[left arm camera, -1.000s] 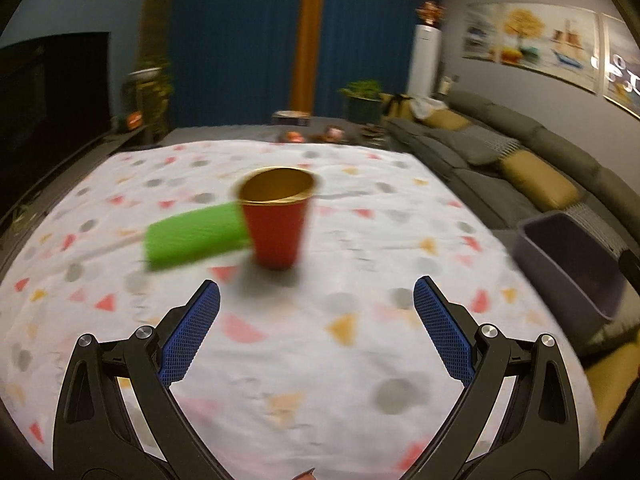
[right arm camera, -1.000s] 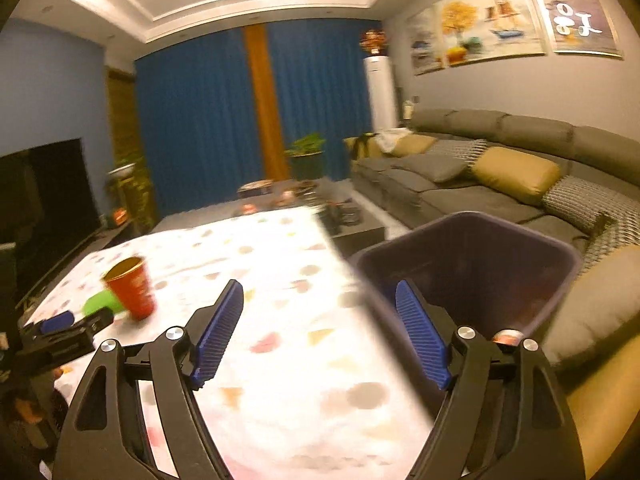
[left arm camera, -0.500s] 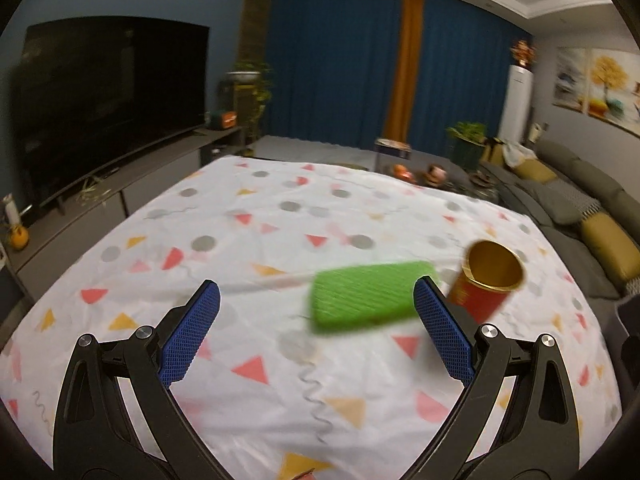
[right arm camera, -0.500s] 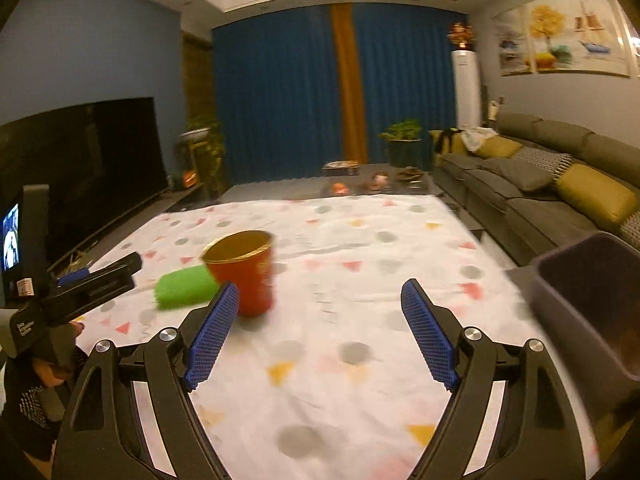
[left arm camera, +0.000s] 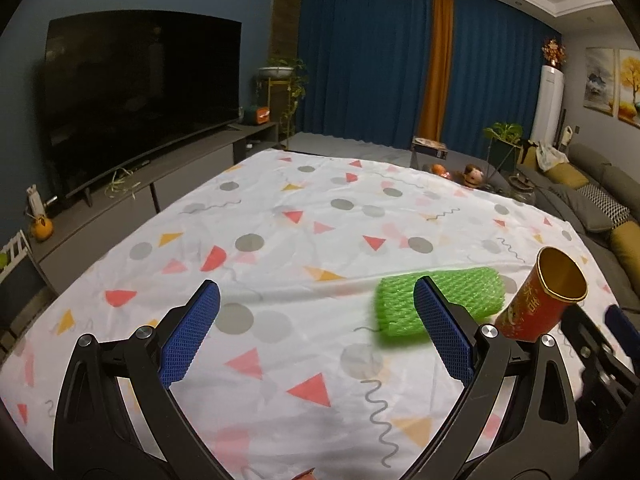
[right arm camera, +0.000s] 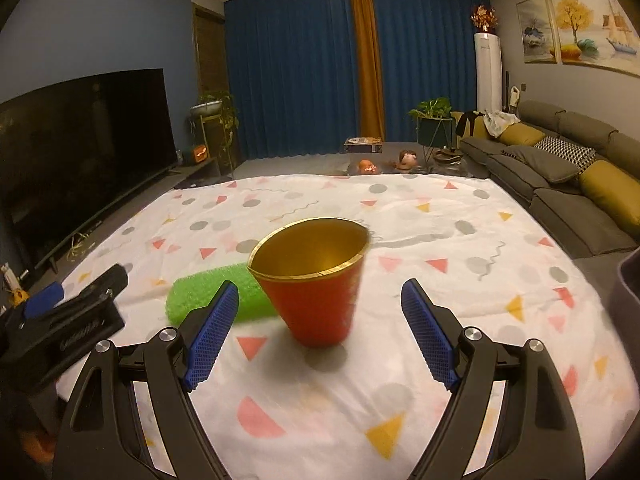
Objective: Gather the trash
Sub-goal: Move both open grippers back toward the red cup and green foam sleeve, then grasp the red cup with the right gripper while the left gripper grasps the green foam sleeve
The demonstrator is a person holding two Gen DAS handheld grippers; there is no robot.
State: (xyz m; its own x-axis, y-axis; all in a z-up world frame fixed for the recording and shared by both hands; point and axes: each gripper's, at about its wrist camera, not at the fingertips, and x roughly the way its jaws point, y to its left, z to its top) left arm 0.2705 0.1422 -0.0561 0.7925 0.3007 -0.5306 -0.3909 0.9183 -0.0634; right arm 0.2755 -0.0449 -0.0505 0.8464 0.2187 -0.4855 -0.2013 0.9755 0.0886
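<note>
Right gripper [right arm camera: 320,320] spread wide, red cup [right arm camera: 316,280] upright between its fingers

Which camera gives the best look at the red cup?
The right wrist view: the red cup stands centred and whole between the open fingers. In the left wrist view it sits at the right edge, its base hidden behind a finger.

Both grippers [left arm camera: 316,328] [right arm camera: 320,324] agape, unladen
</note>
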